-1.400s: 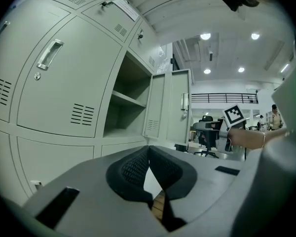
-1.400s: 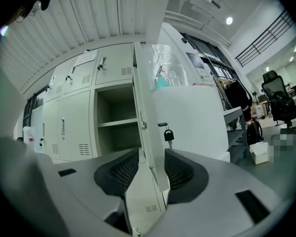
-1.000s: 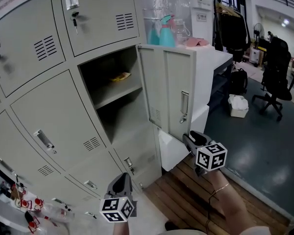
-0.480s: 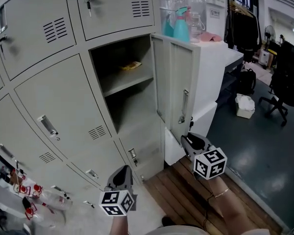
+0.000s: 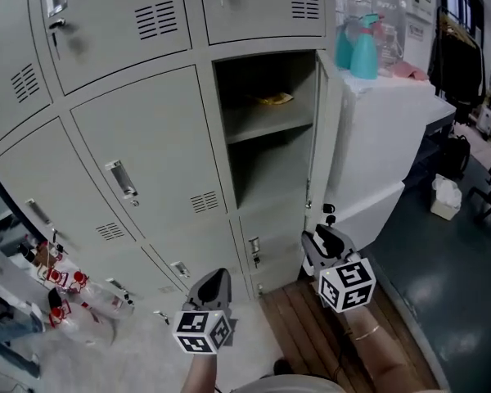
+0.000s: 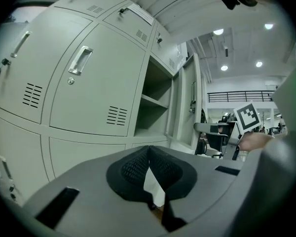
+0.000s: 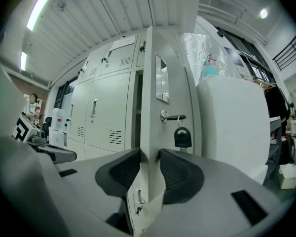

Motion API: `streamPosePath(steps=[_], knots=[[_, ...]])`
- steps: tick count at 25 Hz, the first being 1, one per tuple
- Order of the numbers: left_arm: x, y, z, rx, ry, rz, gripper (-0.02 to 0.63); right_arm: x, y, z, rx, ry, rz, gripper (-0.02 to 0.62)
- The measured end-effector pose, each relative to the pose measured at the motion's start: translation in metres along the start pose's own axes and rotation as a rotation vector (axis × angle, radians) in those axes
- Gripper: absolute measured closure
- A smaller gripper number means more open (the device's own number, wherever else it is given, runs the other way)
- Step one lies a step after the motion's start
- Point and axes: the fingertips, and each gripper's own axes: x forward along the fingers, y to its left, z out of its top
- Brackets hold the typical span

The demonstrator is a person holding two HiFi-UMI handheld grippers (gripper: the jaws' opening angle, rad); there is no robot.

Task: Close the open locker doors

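Observation:
One grey locker door (image 5: 318, 137) stands open, edge-on in the head view, beside its open compartment (image 5: 266, 150), which has a shelf with a yellow thing (image 5: 276, 98) on it. My right gripper (image 5: 317, 241) is at the door's lower free edge. In the right gripper view the door's edge (image 7: 147, 83) stands between the jaws of my right gripper (image 7: 149, 154). They are opening, with the pads close on either side. A key with a black tag (image 7: 181, 135) hangs from the door's lock. My left gripper (image 5: 218, 278) hangs lower left, shut and empty, as my left gripper (image 6: 148, 149) shows in its own view.
Closed lockers (image 5: 147, 162) fill the wall to the left. A white cabinet (image 5: 385, 146) with a teal spray bottle (image 5: 362, 51) stands right behind the door. Wooden floor boards (image 5: 303, 326) lie below. Bottles and clutter (image 5: 57, 289) sit at the lower left.
The door showed its broad face a second ago and now stands edge-on. The lockers have shifted right in the head view. My right gripper stayed at the door's lower edge.

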Motion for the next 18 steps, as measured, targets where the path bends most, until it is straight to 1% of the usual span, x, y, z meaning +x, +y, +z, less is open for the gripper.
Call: streamPosePath(steps=[7, 12, 18], knots=[[-0.018, 0.032, 0.001, -0.003, -0.003, 0.092, 0.586, 0.044, 0.032, 0.002, -0.016, -0.006, 0.067, 0.437], [-0.028, 0.054, 0.004, -0.009, -0.008, 0.151, 0.586, 0.074, 0.052, 0.001, -0.038, -0.003, 0.112, 0.464], [-0.032, 0.072, 0.007, -0.016, -0.015, 0.199, 0.586, 0.109, 0.068, 0.002, -0.052, 0.012, 0.143, 0.474]])
